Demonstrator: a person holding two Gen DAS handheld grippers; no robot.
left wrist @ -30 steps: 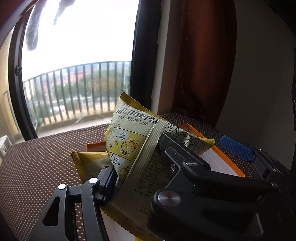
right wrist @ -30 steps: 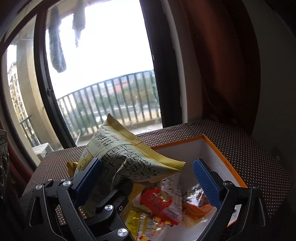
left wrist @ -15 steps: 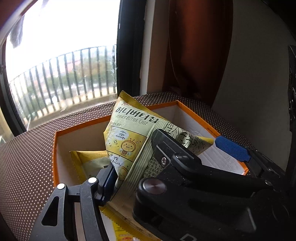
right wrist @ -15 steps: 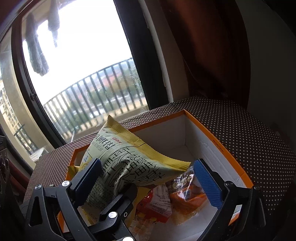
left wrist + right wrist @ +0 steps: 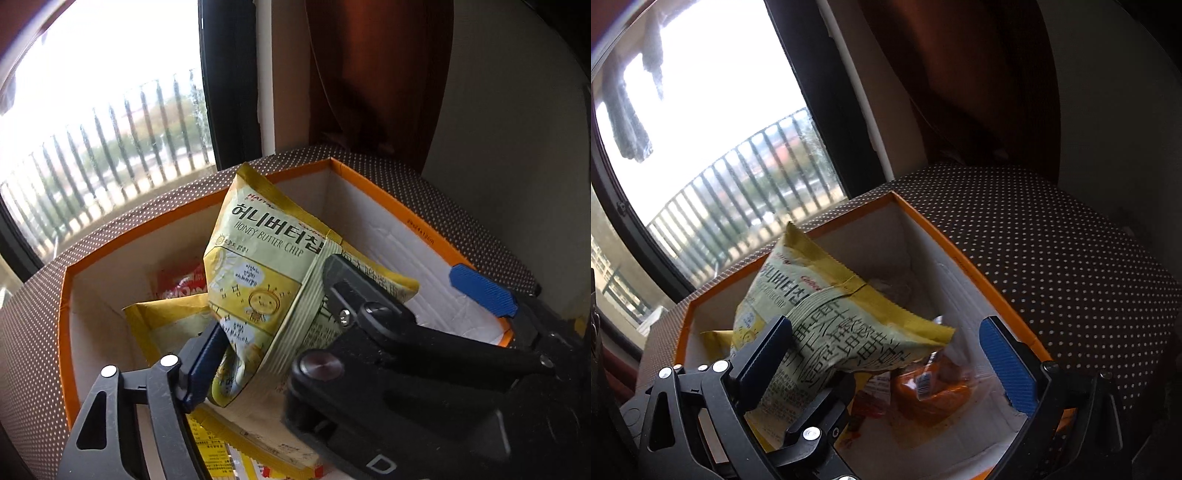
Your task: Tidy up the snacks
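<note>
Now | box (image 5: 388, 207): chip bag (image 5: 258, 266) atop packets (image 5: 931, 397) | left jaws just opening round bag | right jaws released

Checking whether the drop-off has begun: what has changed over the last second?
Both tongs carried the honey butter chip bag down into the orange-rimmed box. The left tongs have just been opening, the bag between them, one pad touching. Unchanged: right tongs wide open; the other snacks in the box.

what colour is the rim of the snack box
Orange rim, around white inner walls; clearest in the left wrist view.
</note>
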